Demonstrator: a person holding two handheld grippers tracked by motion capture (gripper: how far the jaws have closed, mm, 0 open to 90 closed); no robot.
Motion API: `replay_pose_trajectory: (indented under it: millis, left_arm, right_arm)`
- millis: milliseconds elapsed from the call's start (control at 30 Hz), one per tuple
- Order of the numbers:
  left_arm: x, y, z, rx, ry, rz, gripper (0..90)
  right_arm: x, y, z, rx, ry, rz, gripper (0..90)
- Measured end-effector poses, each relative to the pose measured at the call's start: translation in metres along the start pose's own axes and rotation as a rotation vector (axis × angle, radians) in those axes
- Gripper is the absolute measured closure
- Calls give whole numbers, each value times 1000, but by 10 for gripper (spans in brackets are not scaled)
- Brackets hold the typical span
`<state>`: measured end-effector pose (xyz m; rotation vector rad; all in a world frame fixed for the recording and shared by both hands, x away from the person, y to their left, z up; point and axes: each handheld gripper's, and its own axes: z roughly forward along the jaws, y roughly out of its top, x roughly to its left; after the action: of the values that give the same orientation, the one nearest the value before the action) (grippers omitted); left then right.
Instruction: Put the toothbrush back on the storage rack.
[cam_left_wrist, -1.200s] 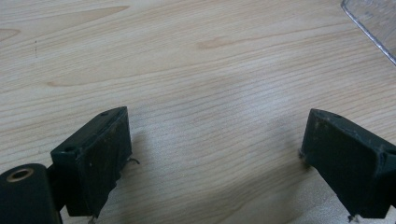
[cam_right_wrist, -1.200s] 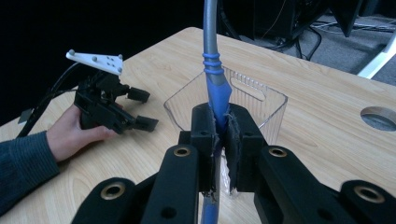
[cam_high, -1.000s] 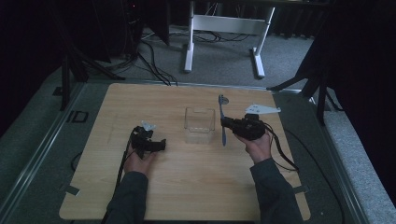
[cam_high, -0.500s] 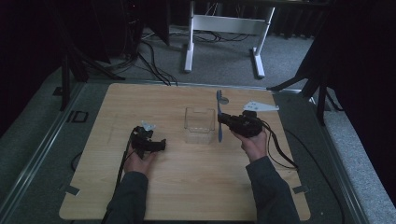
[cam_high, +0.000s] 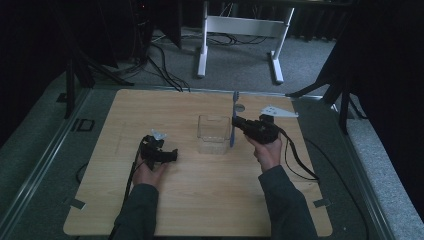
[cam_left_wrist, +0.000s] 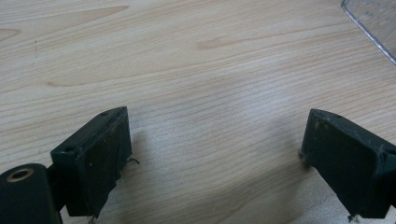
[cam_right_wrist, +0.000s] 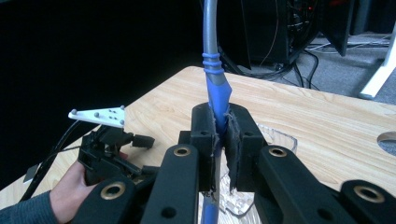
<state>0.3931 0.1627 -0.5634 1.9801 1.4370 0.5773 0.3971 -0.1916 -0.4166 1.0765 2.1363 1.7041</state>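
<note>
A blue and grey toothbrush (cam_high: 233, 121) stands upright in my right gripper (cam_high: 237, 125), just beside the right wall of a clear plastic container (cam_high: 212, 135). In the right gripper view the jaws are shut on the toothbrush's blue handle (cam_right_wrist: 216, 88), its grey neck rises out of the top, and the container (cam_right_wrist: 281, 138) lies behind. My left gripper (cam_high: 171, 154) rests on the wooden table left of the container. Its jaws (cam_left_wrist: 217, 140) stand wide open over bare wood, with a corner of the container (cam_left_wrist: 373, 21) at the top right.
A round hole (cam_high: 239, 107) is cut in the tabletop behind the toothbrush. The person's left hand and its gripper (cam_right_wrist: 109, 154) appear in the right gripper view. White frame legs (cam_high: 202, 47) and cables lie on the floor beyond the table's far edge.
My right gripper has carried the toothbrush a little left and farther away, up to the container's right side. The left gripper has stayed where it was.
</note>
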Motion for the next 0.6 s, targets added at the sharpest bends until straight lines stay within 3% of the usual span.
replay_pose_trajectory:
  millis: [600]
  left_arm:
    - [0,0,0,0,0,0,85]
  right_arm:
    - [-3,0,11,-49,5,28,823]
